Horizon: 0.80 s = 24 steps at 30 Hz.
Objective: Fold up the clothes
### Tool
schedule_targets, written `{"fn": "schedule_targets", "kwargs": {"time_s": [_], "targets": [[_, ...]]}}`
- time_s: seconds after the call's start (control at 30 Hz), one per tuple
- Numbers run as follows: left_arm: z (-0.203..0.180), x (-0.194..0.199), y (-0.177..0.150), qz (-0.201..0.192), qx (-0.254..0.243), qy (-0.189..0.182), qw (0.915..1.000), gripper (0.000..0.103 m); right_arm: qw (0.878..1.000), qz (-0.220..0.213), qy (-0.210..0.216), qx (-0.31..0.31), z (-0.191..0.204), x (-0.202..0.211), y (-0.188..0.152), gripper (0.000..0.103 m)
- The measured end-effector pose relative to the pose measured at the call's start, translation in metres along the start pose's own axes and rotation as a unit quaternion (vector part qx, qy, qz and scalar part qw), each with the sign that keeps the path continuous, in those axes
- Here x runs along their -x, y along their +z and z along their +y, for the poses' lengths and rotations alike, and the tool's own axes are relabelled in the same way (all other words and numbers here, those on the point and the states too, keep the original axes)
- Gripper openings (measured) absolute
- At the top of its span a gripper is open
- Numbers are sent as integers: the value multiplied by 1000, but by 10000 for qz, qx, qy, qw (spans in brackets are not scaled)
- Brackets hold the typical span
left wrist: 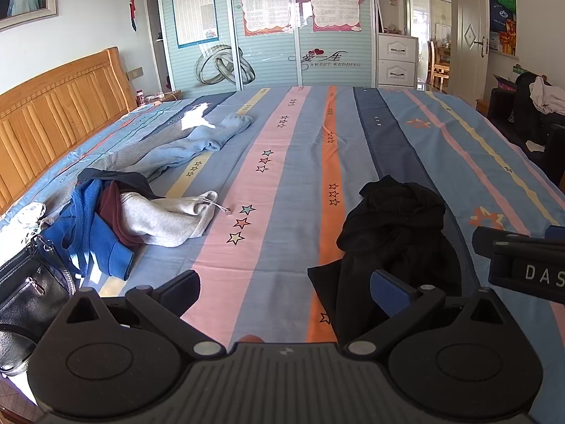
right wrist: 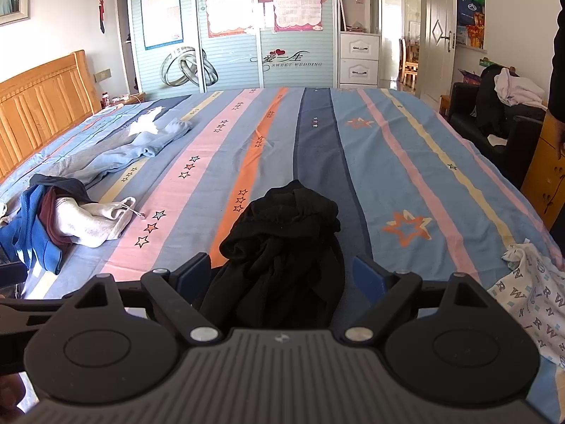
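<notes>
We are looking down the striped, star-printed bedsheet (left wrist: 268, 162), and our crumpled black garment (right wrist: 282, 243) is lying bunched near the close edge, across the orange and navy stripes. Our right gripper (right wrist: 287, 275) is hovering over it with its blue-padded fingers (right wrist: 369, 277) standing spread wide, one on each side of the dark cloth; we cannot tell whether the pads are touching it, and they are not pinching it. Our left gripper (left wrist: 286, 288) is also gaping wide, with bare sheet between its fingers, and the black garment (left wrist: 395, 233) is sitting against its right-hand blue pad (left wrist: 390, 293). In the left wrist view, the right gripper's black body (left wrist: 522, 265) is poking in from the side. Over by the wooden slatted headboard (left wrist: 60, 113) we are seeing a heap of blue, maroon and grey clothes (left wrist: 141, 222), with pale blue trousers (left wrist: 197, 141) stretched out beyond it. A white letter-printed cloth (right wrist: 536, 300) is lying at the bed's right edge.
</notes>
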<state>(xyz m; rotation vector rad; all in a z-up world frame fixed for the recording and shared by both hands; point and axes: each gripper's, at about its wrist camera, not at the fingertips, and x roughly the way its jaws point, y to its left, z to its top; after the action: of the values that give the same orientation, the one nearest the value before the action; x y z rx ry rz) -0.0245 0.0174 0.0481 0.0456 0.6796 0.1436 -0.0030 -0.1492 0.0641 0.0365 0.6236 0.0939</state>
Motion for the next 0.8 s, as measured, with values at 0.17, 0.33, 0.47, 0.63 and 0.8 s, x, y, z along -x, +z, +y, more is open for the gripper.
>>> {"fn": "schedule_targets", "kwargs": {"time_s": [0.17, 0.33, 0.47, 0.63, 0.8], "targets": [[0, 0, 0, -1, -7, -2, 10000, 102, 10000, 8, 3, 3, -1, 0, 0, 88], [1, 0, 0, 1, 3, 3, 10000, 102, 10000, 8, -4, -6, -3, -1, -1, 88], [0, 1, 0, -10, -2, 2, 10000, 102, 10000, 1, -12, -1, -2, -1, 0, 88], [1, 2, 1, -21, -6, 4, 10000, 102, 10000, -14, -1, 19, 0, -1, 0, 88], [3, 0, 2, -7, -2, 0, 10000, 102, 10000, -15, -10, 15, 3, -1, -1, 88]]}}
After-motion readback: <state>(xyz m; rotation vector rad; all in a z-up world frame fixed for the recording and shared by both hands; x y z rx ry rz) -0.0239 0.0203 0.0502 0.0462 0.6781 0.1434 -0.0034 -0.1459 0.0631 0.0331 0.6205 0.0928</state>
